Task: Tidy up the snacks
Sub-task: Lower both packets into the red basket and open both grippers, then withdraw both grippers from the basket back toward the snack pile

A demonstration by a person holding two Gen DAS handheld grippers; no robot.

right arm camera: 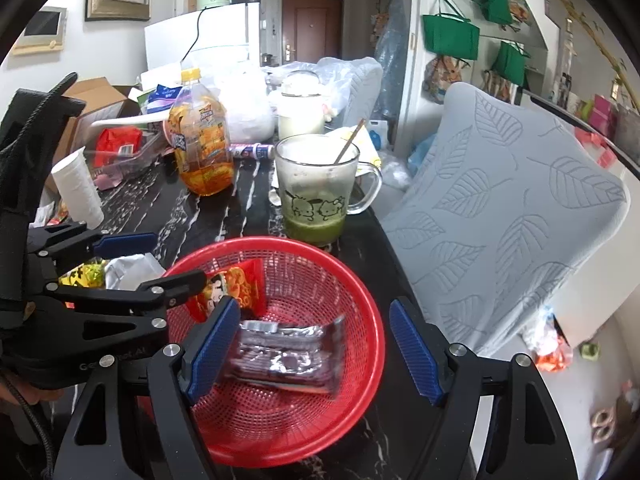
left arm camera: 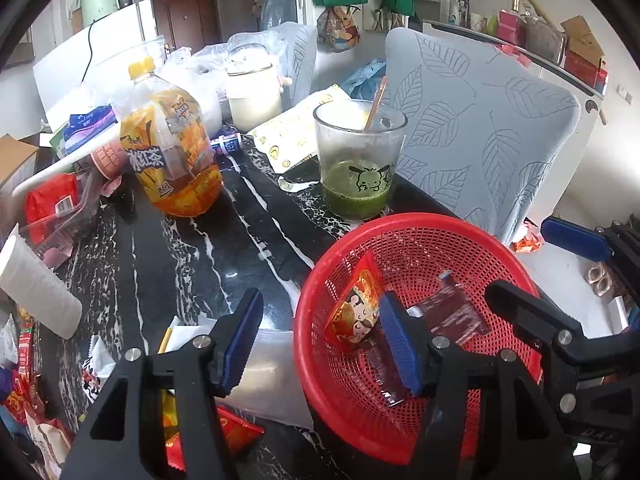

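Note:
A red mesh basket (left arm camera: 420, 220) stands on the black marble table, near its front right edge. Inside it, a red-orange snack packet (left arm camera: 356, 312) with a cartoon face leans against the left wall. A dark maroon foil packet (right arm camera: 284, 356) lies on the bottom and looks blurred. My left gripper (left arm camera: 320, 344) is open over the basket's left rim, its right pad beside the red-orange packet, not pressing it. My right gripper (right arm camera: 314, 352) is open above the basket. The maroon packet sits between its fingers, clear of the right pad.
A glass mug (right arm camera: 316, 200) with green drink and a stick stands just behind the basket. Further back are an iced tea bottle (right arm camera: 204, 152) and a paper roll (right arm camera: 78, 188). Loose snack packets (right arm camera: 128, 272) lie left of the basket. A chair (right arm camera: 500, 220) with a leaf-patterned cover is on the right.

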